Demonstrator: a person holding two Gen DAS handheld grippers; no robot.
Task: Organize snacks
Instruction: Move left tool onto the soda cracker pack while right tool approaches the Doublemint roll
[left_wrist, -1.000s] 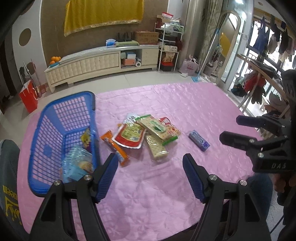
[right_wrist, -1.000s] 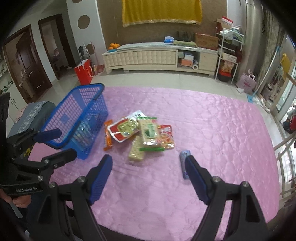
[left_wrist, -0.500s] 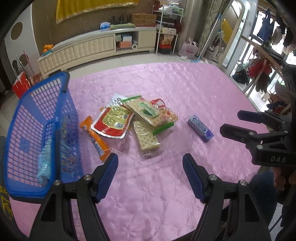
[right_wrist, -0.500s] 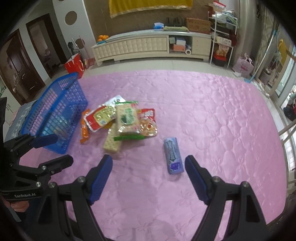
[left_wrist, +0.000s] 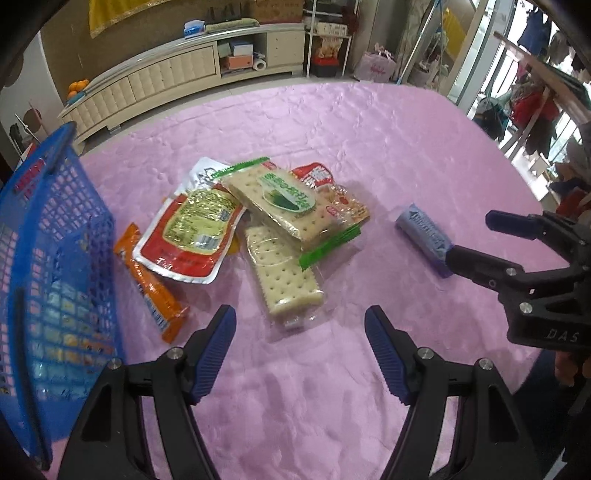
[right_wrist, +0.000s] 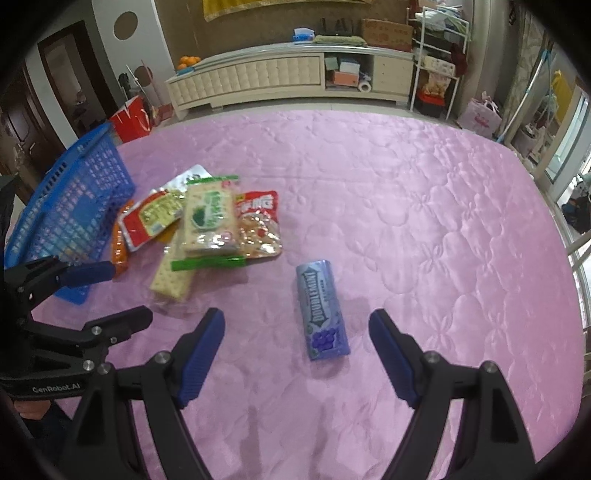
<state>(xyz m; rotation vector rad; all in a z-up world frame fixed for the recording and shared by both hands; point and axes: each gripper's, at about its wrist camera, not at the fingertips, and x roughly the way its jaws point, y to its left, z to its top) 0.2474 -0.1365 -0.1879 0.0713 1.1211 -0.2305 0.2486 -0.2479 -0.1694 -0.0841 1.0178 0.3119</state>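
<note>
Plainly, this is the approach step of tidying the snacks: both tongs are empty and gaping wide above the pink cloth (right_wrist: 424, 206), nothing between their pads. The left gripper (left_wrist: 299, 354) hangs over the near end of the snack pile (left_wrist: 266, 225), with the plain cracker pack (left_wrist: 282, 275) just ahead of its fingertips; the right gripper (right_wrist: 297, 354) straddles the purple gum pack (right_wrist: 323, 310), which lies alone, apart from the pile and nearer the cloth's middle. The blue basket (left_wrist: 55, 258) stands at the cloth's left edge, touching or nearly touching the orange bar (left_wrist: 151, 284). Next, I judge, each gripper must sink until its pads flank a packet, then close; the cracker wrapper looks slippery and loose. The left view shows something pale through the basket wall, though what it is I cannot tell, and the red pouch (left_wrist: 192, 236) in full; the right view alone shows the gum pack's label and the far right edge of the cloth.
</note>
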